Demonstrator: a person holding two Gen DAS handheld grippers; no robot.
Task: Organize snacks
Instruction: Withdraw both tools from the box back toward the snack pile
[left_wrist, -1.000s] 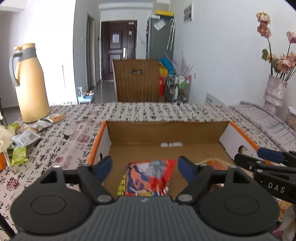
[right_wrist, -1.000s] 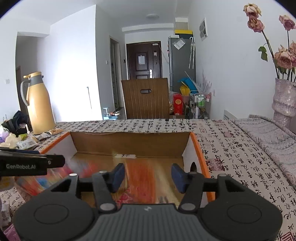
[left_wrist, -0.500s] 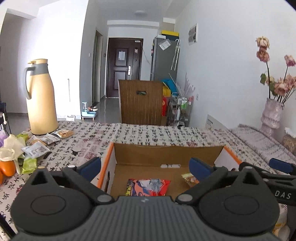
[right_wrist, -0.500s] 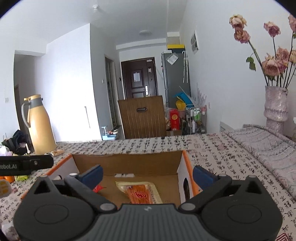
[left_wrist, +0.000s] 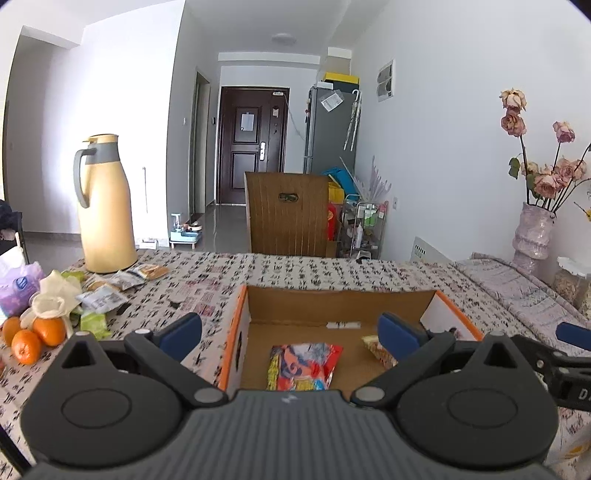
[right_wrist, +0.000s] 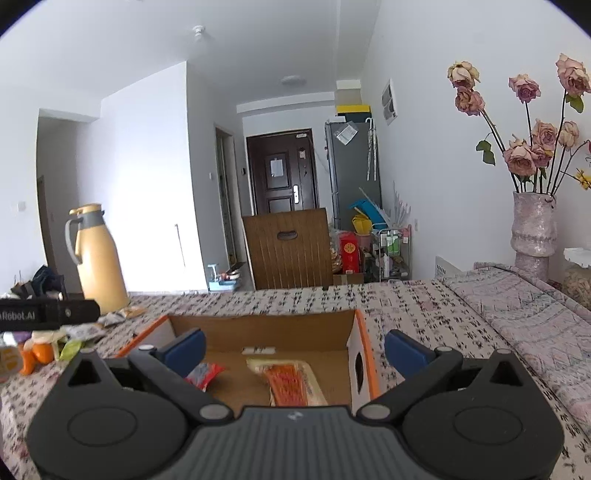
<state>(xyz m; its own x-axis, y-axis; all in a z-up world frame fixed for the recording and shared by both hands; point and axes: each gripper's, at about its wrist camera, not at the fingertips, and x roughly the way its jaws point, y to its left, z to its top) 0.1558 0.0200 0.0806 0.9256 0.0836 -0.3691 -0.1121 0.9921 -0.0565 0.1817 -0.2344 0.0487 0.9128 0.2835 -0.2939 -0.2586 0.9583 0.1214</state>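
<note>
Snacks partly boxed: red-and-blue packet (left_wrist: 303, 365) and orange-striped packet (right_wrist: 291, 380) flat on floor of cardboard box (left_wrist: 340, 302), side by side, apparently apart. Left gripper (left_wrist: 290, 332) and right gripper (right_wrist: 293, 349) both spread wide and empty, held above near edge of box. Between placements, by the look of it (two drops done, more to fetch). Loose packets (left_wrist: 110, 288) near yellow thermos (left_wrist: 105, 206) on patterned tablecloth (left_wrist: 295, 269), well left of box, beside oranges (left_wrist: 35, 334). Next move likely a swing of left gripper leftward, down onto one flat packet, pinching an edge cleanly without dragging neighbours.
</note>
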